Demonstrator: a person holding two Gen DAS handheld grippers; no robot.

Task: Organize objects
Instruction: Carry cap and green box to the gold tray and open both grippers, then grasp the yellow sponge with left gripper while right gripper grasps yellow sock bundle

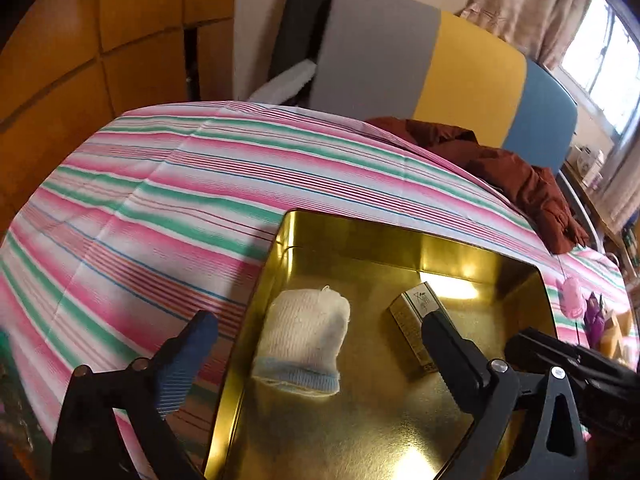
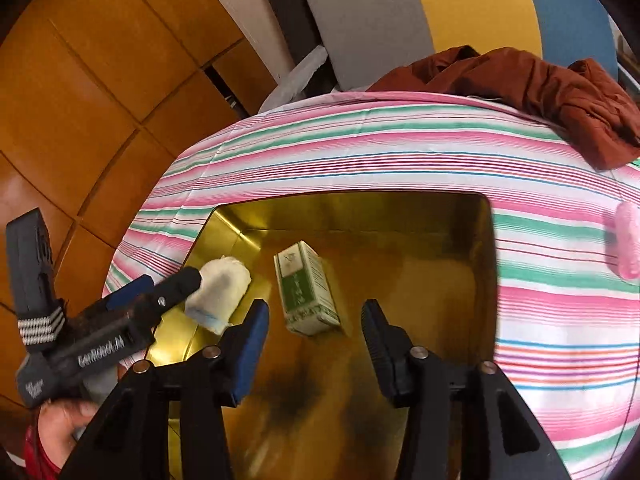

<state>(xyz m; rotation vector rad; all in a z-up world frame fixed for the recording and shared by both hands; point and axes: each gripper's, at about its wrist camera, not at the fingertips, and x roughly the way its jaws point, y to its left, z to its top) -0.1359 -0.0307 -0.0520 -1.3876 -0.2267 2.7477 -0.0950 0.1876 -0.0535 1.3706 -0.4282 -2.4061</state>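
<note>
Striped tablecloth point(image 1: 160, 184), gold tin point(image 2: 400, 208), sock point(image 1: 304, 332) and carton point(image 2: 306, 292) lying free below released jaws

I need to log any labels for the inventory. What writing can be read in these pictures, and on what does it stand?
"GenRobot.AI": on the body of the left gripper, seen in the right wrist view.
Small print near that gripper's rear end: too blurred to read.
Printing on the green and white box in the gold tin: too small and blurred to read.

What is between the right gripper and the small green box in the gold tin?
Nothing visible. The right gripper is open just short of the small green box, which lies loose on the gold tin floor.
</note>
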